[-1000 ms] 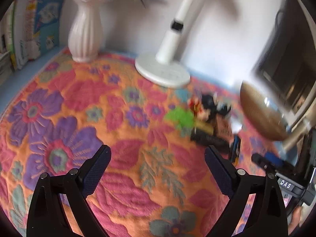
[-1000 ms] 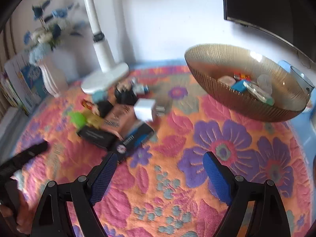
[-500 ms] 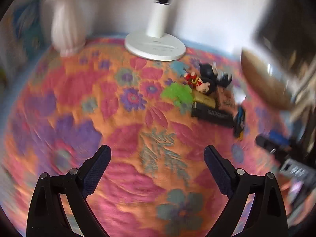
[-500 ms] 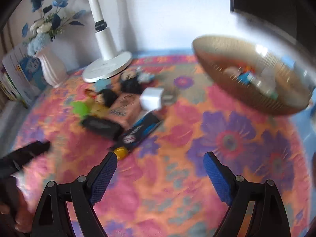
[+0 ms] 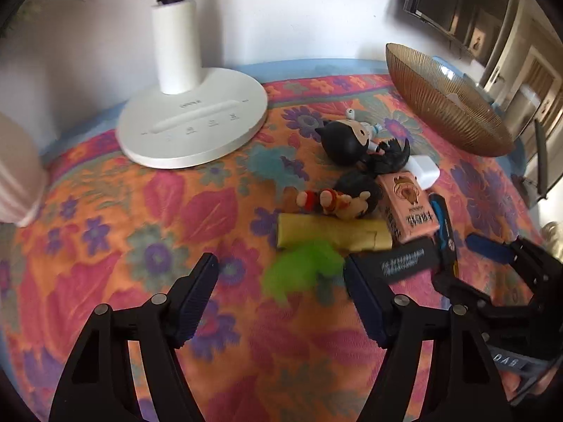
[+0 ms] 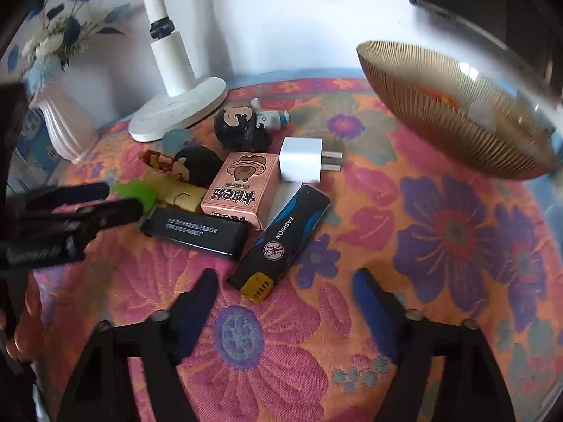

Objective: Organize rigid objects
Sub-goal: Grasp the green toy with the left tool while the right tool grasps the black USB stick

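On the floral cloth we count one pink card box [image 6: 240, 187], one white plug-in charger [image 6: 302, 164], one flat black bar printed with white text [image 6: 195, 230], one black-and-blue lighter marked FASHION [image 6: 281, 237], one yellow wrapped stick [image 5: 334, 234] and one bright green toy [image 5: 302, 276]. We count three dark-headed cartoon figurines [image 6: 241, 130], one of them red-bodied [image 5: 337, 198]. We see one ribbed golden bowl [image 6: 454, 130]; the small pieces inside are too blurred to count. One white lamp base [image 5: 191, 126] and one white fluted vase [image 6: 65, 125] complete the tally.
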Demonstrator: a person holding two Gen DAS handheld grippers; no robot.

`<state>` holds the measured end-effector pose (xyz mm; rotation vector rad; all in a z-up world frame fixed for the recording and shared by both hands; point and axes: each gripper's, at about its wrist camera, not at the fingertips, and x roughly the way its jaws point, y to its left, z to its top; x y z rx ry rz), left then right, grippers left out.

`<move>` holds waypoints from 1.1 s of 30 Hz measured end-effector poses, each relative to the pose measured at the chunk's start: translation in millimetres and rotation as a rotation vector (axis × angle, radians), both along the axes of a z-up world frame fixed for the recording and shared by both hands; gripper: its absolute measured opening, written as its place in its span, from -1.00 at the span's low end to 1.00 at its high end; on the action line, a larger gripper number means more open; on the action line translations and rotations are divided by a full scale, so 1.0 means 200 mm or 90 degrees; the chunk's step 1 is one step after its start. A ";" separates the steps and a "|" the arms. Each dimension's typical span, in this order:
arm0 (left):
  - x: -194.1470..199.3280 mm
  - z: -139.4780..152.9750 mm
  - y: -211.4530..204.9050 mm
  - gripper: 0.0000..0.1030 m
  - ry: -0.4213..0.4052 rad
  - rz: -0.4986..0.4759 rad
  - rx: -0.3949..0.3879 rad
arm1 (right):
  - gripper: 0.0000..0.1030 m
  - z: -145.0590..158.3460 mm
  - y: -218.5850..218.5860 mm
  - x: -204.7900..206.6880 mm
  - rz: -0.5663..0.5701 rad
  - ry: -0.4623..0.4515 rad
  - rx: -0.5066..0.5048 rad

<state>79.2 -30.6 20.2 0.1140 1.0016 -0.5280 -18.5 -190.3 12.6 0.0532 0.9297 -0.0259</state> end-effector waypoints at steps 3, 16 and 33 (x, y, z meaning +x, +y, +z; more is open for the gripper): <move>0.00 0.00 0.00 -0.17 0.009 -0.011 -0.041 | -0.05 0.01 0.00 0.01 0.010 -0.004 -0.009; -0.37 0.05 0.10 -0.39 -0.017 0.069 -0.035 | -0.48 0.02 -0.25 -0.23 0.140 -0.025 0.016; -0.52 -0.03 0.09 0.33 -0.017 0.057 0.011 | -0.13 0.01 -0.25 -0.10 0.069 0.007 -0.019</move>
